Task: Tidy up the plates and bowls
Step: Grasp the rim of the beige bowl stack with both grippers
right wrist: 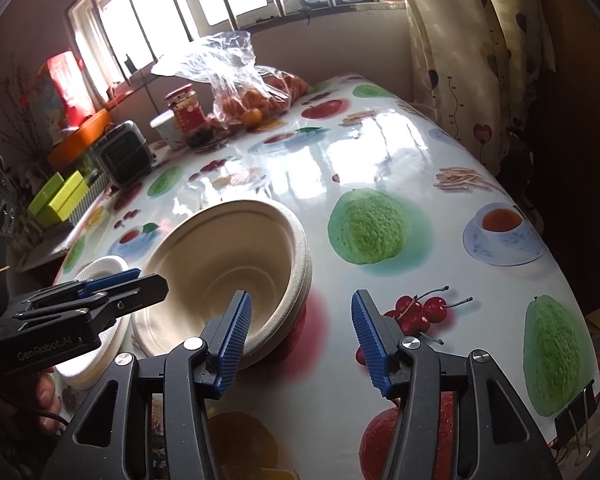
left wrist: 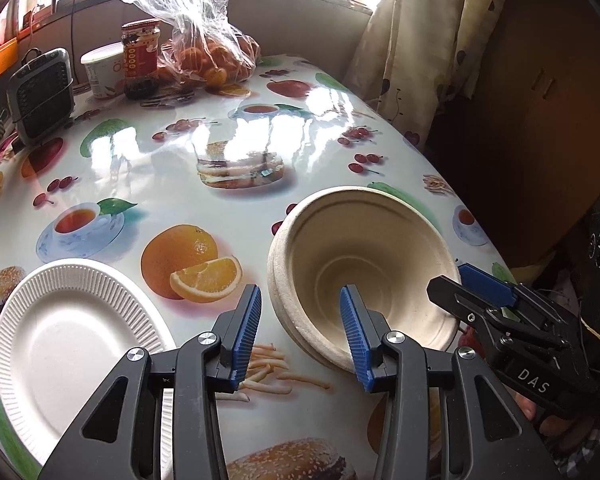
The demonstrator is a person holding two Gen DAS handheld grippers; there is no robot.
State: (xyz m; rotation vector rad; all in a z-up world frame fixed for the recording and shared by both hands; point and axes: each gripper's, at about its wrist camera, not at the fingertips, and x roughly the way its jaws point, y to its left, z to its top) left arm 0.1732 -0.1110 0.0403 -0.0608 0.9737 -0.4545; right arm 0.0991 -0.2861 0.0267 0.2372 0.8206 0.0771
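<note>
Straddling the bowl stack's (left wrist: 360, 268) rim from opposite sides, left gripper (left wrist: 300, 340) and right gripper (right wrist: 300, 340) spread.

Beige pulp bowls (left wrist: 360, 256), nested and tilted on their side, mouth toward the cameras, lie right of a white fluted paper plate (left wrist: 72, 332), well apart.
</note>
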